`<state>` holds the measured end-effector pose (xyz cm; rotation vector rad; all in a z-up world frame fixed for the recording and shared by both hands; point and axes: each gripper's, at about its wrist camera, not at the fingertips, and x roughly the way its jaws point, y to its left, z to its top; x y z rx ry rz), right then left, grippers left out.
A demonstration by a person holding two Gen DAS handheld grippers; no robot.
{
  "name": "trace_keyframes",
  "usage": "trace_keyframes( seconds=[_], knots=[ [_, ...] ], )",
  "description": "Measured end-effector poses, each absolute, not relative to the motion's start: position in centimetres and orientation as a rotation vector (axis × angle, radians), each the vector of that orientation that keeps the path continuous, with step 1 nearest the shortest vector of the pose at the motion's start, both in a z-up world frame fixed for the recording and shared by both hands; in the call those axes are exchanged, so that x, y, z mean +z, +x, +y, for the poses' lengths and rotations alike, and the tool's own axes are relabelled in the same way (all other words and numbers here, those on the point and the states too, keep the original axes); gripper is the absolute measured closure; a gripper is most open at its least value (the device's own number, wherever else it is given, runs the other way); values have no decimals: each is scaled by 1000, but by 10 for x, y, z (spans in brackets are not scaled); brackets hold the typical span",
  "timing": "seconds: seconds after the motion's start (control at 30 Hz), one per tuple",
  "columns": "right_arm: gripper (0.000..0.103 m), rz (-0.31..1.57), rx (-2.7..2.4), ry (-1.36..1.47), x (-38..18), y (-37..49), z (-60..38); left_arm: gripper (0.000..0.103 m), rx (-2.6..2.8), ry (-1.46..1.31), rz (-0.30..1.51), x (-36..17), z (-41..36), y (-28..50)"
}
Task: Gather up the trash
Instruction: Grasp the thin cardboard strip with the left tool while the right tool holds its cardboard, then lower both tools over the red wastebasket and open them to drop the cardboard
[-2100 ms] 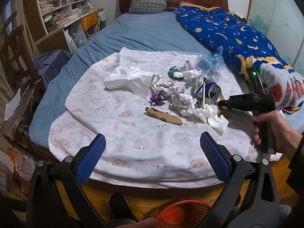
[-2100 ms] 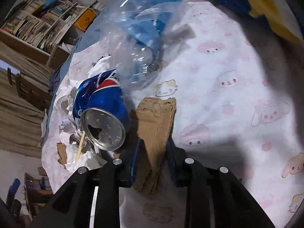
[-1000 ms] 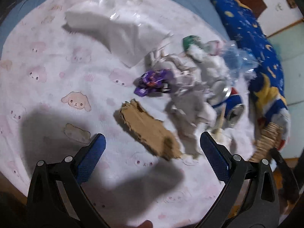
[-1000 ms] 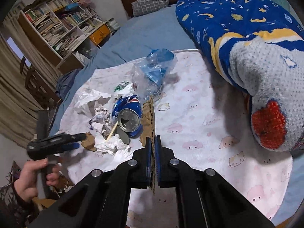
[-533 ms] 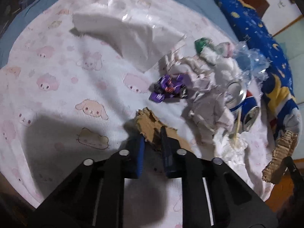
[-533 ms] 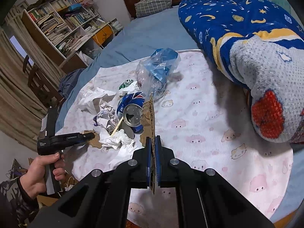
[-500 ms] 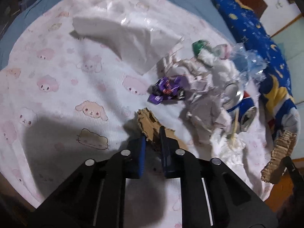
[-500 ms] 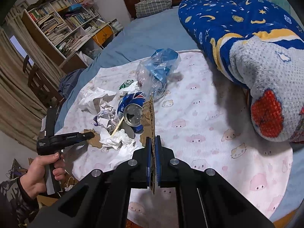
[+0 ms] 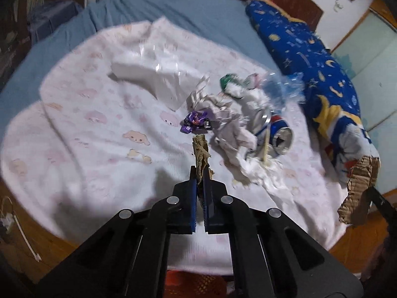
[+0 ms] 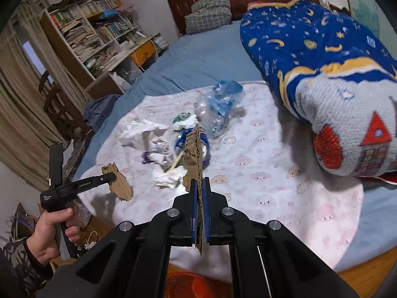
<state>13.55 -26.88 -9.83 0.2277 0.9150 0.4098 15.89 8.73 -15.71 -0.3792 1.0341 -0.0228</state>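
Note:
My left gripper point(image 9: 200, 173) is shut on a torn cardboard strip point(image 9: 200, 152), lifted off the white patterned sheet point(image 9: 99, 129); the strip also shows in the right wrist view point(image 10: 118, 181). My right gripper point(image 10: 200, 186) is shut on a second cardboard piece point(image 10: 194, 154), held edge-on above the sheet; it also shows at the right of the left wrist view point(image 9: 359, 186). On the sheet lie crumpled tissues point(image 9: 235, 134), a crushed blue can point(image 9: 279, 137), a purple wrapper point(image 9: 196, 121), a wooden stick point(image 9: 266, 146), a clear plastic bag point(image 10: 218, 109) and a white plastic pack point(image 9: 153, 79).
An orange basket point(image 10: 191, 285) sits on the floor below the bed's near edge. A rolled blue star blanket point(image 10: 322, 69) lies along the right side. Bookshelves point(image 10: 94, 37) and a wooden chair point(image 10: 59, 106) stand to the left. A pillow point(image 10: 208, 12) rests at the headboard.
My left gripper closed on the cardboard strip and has lifted it off the sheet, pulling back toward the bed's edge. My right gripper still holds its cardboard, slightly drawn back.

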Motion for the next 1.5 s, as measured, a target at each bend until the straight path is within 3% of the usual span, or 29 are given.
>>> trace_keyframes(
  seconds=[0.27, 0.4, 0.9, 1.07, 1.27, 1.33, 1.37, 1.4, 1.43, 1.47, 1.5],
  knots=[
    [97, 909, 429, 157, -50, 34, -251, 99, -84, -285, 920, -77, 74, 52],
    [97, 1002, 435, 131, -75, -23, -229, 99, -130, -193, 940, -75, 44, -10],
    [97, 1502, 312, 158, -317, -96, -182, 99, -46, -129, 1427, -298, -21, -43],
    [97, 1546, 255, 154, -354, -98, -183, 99, -71, -102, 1498, -330, -33, -48],
    [94, 1589, 196, 233, -369, -86, -197, 97, -84, -76, 1471, -331, -34, -53],
    [91, 1590, 193, 210, -369, -86, -198, 96, -66, -86, 1483, -333, -30, -53],
    [82, 1589, 191, 206, -369, -78, -197, 94, -61, -100, 1489, -334, -27, -52],
    [60, 1586, 192, 209, -369, -76, -194, 88, -50, -110, 1489, -333, -24, -52],
    [48, 1580, 191, 215, -368, -77, -195, 83, -44, -118, 1475, -328, -22, -52],
    [40, 1574, 187, 222, -366, -75, -192, 79, -41, -126, 1462, -325, -21, -51],
    [41, 1572, 184, 222, -363, -73, -191, 68, -38, -128, 1454, -322, -19, -51]
  ],
)
